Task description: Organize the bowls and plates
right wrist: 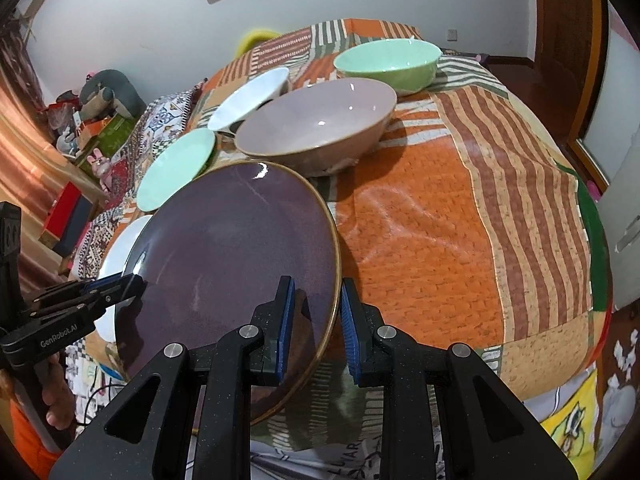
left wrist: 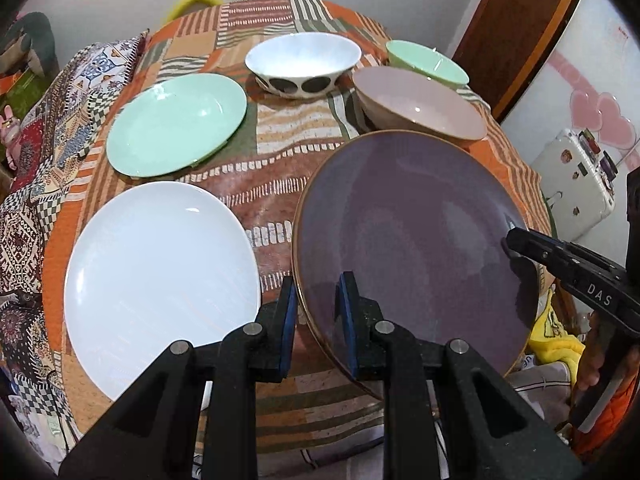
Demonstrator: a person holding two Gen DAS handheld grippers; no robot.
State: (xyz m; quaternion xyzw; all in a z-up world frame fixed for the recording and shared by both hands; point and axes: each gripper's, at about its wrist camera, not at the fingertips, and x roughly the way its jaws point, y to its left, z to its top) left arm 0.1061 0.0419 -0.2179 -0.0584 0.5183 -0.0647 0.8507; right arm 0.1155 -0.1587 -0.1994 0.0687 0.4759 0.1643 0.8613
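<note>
Both grippers are biting the same big purple plate (left wrist: 412,240), one on each side. Left gripper (left wrist: 318,312) is squeezing the plate's near rim between its blue pads, and right gripper (right wrist: 316,320) is squeezing the rim on the other side, so the two are sharing the load. That plate is tilting, with its far edge sitting just in front of the pink bowl (left wrist: 420,102), and I cannot tell if its low edge is touching the tablecloth (left wrist: 280,148) or hanging a bit above it.

Not much sorting is showing yet, I am thinking. A white plate (left wrist: 160,280) is lying by itself next to the purple one. Behind it a green plate (left wrist: 176,124) is lying by itself too. Farther back, three bowls are standing apart: the white bowl with dark spots (left wrist: 302,64), the pink one, and a green bowl (left wrist: 426,62) in the far corner (nothing is stacked on anything).

So the purple plate is the only dish being handled. Piling the plates together and nesting the bowls is looking like work still waiting.
</note>
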